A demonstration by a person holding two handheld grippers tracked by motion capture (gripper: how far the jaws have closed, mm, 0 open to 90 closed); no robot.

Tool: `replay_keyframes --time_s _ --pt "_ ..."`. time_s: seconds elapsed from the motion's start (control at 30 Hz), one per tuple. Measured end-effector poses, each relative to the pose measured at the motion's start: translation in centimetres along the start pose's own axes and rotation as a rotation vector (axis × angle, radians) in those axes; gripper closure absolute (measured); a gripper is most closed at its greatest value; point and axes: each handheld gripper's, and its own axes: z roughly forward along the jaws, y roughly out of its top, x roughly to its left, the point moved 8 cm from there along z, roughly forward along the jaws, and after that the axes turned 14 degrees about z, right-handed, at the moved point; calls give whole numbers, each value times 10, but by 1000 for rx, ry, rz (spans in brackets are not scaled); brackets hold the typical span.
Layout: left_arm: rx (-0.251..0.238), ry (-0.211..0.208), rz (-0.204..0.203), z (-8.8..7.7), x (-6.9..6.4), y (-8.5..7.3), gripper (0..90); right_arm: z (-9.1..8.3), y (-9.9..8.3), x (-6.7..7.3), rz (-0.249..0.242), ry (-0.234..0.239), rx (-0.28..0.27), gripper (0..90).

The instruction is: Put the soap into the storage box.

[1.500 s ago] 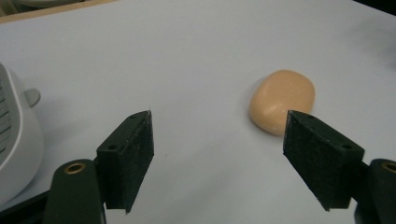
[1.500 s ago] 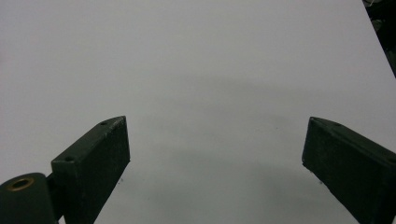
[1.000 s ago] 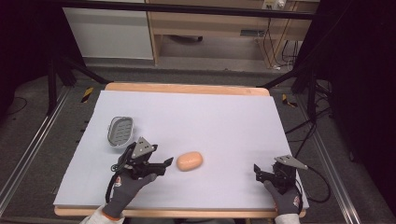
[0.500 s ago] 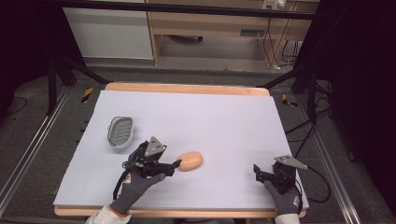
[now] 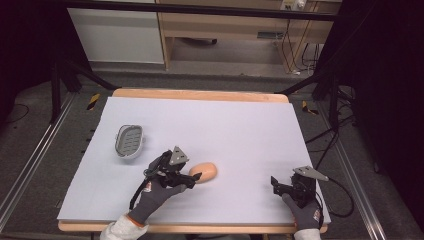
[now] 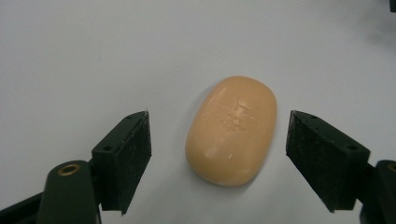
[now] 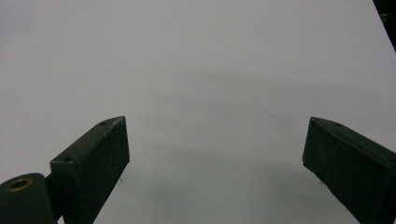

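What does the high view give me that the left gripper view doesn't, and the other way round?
High view alone: the grey soap dish left of the work, the right hand-held gripper resting open near the table's front right corner, and both gloved hands. Left gripper view alone: clear gaps between each pad and the soap, plus a faint stamp on its top. Both: the orange soap bar lying on the white tabletop between the open jaws of the left hand-held gripper.

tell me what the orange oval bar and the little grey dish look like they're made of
The orange bar looks like soap: a matte, waxy surface with rounded edges, a faint pressed mark and small scuffs on top. The grey dish looks like moulded plastic with a dull satin finish, going by its even colour, thin pale rim and ribbed or slotted floor; coated metal cannot be ruled out from this distance.
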Motion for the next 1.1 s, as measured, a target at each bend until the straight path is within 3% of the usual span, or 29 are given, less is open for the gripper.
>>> replay_keyframes --time_s 0.43,0.57,1.1 --pt "72 -29 44 23 -4 -2 200 1 -1 0 2 1 9 73" --pt "91 -39 74 30 -7 0 195 1 -1 0 5 2 10 73" --pt "127 -52 98 51 -12 -2 215 2 -2 0 7 1 15 73"
